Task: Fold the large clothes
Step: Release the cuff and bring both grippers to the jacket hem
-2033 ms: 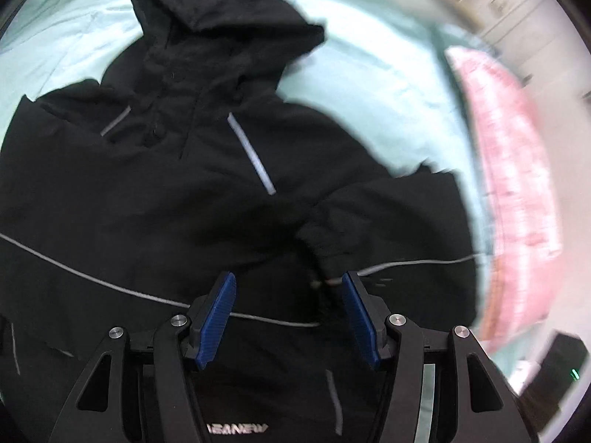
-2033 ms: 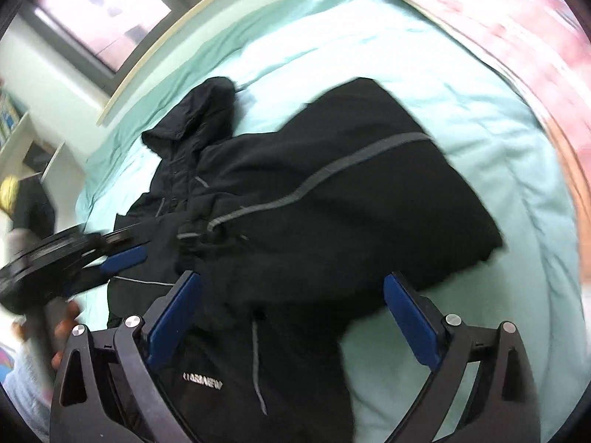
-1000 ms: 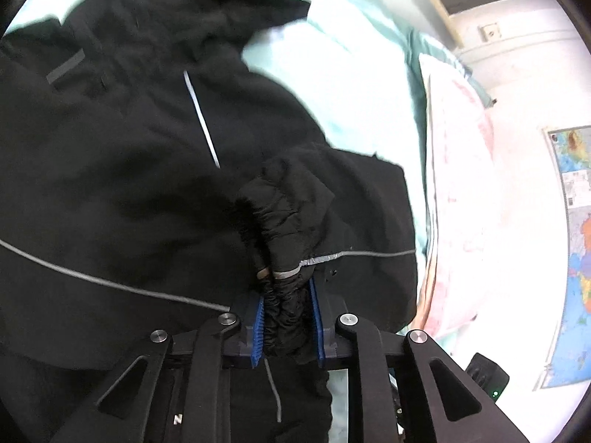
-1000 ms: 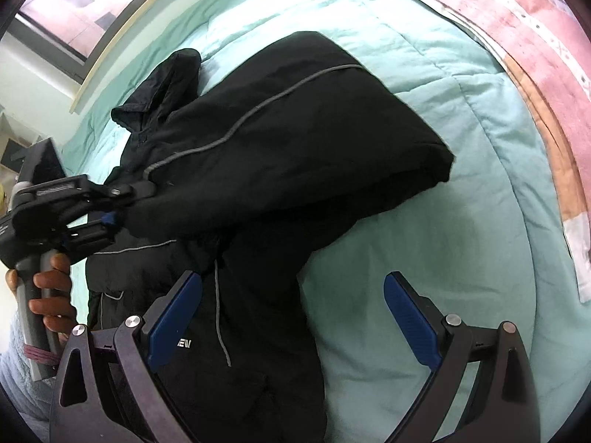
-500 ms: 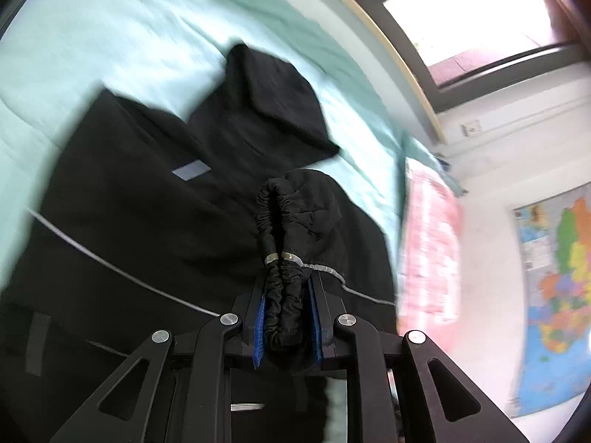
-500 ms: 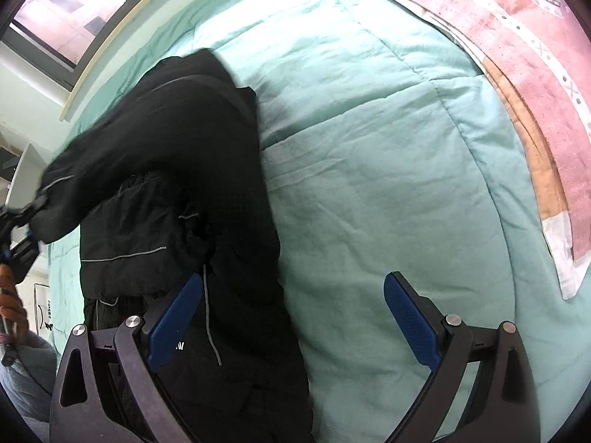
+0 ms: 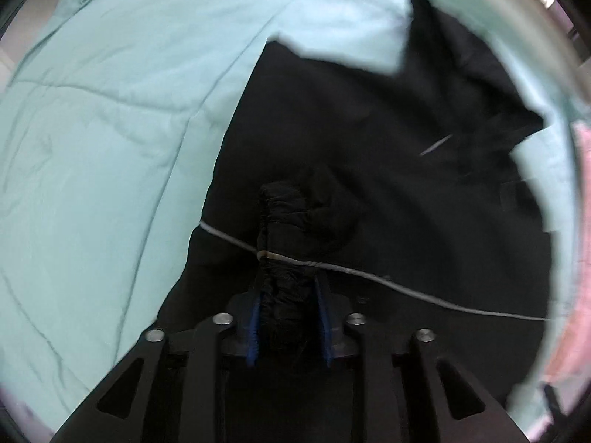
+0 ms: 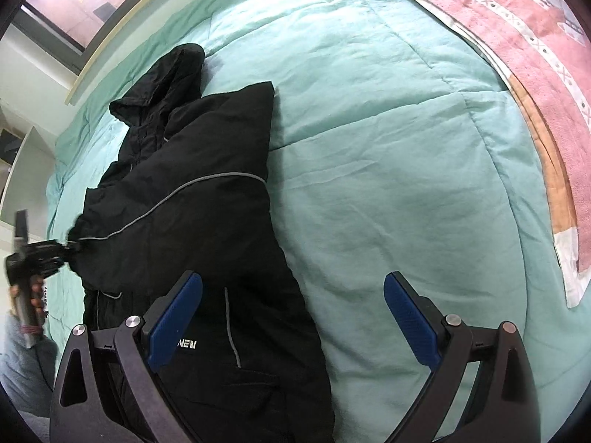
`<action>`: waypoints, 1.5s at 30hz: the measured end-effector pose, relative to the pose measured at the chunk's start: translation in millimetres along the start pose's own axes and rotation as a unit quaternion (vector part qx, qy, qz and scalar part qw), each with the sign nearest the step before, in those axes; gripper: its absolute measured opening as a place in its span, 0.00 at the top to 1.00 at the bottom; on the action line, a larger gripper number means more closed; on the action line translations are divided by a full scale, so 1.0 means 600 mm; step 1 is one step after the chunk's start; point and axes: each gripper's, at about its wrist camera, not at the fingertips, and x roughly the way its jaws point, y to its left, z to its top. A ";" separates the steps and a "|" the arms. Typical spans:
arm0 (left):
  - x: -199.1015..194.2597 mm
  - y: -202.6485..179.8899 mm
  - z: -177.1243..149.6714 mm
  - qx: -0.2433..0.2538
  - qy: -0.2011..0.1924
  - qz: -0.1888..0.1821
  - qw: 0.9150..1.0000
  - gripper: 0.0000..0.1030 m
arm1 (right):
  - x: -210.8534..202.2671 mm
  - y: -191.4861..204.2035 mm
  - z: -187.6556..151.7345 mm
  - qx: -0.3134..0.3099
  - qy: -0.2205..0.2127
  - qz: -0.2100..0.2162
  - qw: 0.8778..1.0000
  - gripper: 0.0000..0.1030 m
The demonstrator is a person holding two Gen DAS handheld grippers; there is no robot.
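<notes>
A mint-green quilted bedspread (image 8: pixel 388 140) covers the bed and fills most of both views. In the right wrist view a pink patterned blanket (image 8: pixel 546 48) runs along the edge from 12 to 3 o'clock, and a window (image 8: pixel 81 3) with a pale sill sits at 11 o'clock.

The black hooded jacket (image 8: pixel 192 199) lies on the bedspread from 11 o'clock down to 7 o'clock in that view, its hood (image 8: pixel 162 81) toward the window. One sleeve (image 8: pixel 166 203) with a thin grey stripe is drawn across the body toward 9 o'clock.

The left gripper (image 7: pixel 288 317) is pinching the gathered sleeve cuff (image 7: pixel 284 229) between its blue pads; the jacket spreads from there toward 1 and 3 o'clock in its own view.

The right gripper (image 8: pixel 291 321) hangs spread wide and empty above the bed. Its left pad is over the jacket's lower edge; the other is over bare bedspread.
</notes>
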 end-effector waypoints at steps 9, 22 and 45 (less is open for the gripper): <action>-0.015 -0.026 -0.005 0.107 -0.005 0.095 0.990 0.48 | 0.010 0.020 -0.007 -0.026 0.019 0.002 0.999 0.03; -0.103 0.057 0.010 0.046 -0.044 0.042 0.997 0.47 | 0.016 0.119 0.012 -0.124 0.011 0.021 0.992 0.03; -0.112 -0.138 -0.098 0.121 -0.089 -0.109 0.983 0.48 | 0.095 0.293 0.047 -0.200 -0.008 0.018 0.980 0.03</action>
